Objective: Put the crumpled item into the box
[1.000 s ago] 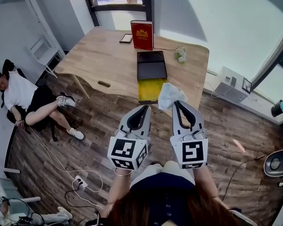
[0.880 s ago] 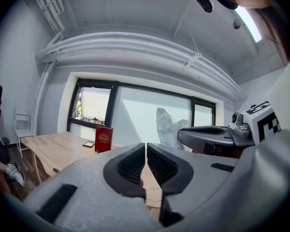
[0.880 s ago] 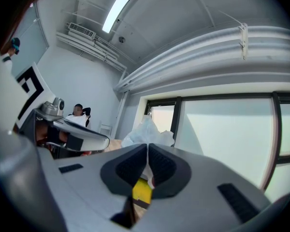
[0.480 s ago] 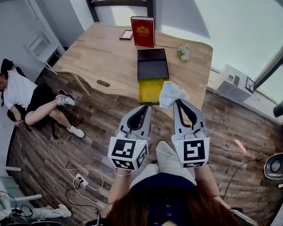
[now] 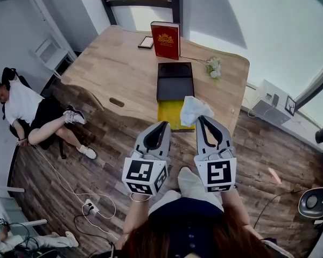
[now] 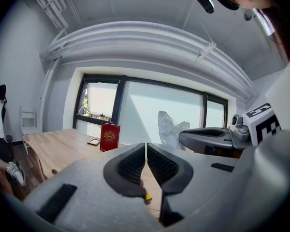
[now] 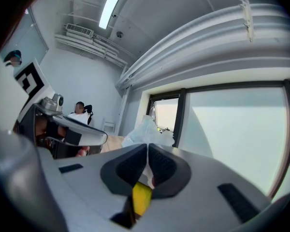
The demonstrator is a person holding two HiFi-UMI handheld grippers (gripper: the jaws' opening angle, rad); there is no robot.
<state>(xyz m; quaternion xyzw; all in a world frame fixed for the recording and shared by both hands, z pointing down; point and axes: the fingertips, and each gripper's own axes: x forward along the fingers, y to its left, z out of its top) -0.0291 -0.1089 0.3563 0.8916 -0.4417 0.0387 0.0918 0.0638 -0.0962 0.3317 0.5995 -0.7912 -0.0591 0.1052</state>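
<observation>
Though it looks to weigh next to nothing, the crumpled item is firmly caught: the right hand-held gripper has its jaws pressed together on the wad's lower fold. The rest, a pale, translucent bunch of what seems to be thin plastic film, billows up above the jaw tips. Seen from the head view, it hangs in the air at the near edge of the worktop, overlapping the near right corner of the box, whose yellow inside lies open toward that edge; how high above it I cannot tell. The left hand-held gripper hovers just beside the right one, jaws together with nothing between them. I'd judge the wad soft and springy: it will squash under the pads, puff out again once freed, and may cling to a jaw or drift instead of dropping straight. A pinch on a bunched fold, as here, seems the safest hold; a single loose layer could slip or tear. Beyond the box a red book stands upright near the far edge, a sprig of white flowers lies toward the right edge, and off the left edge a seated person leans back.
</observation>
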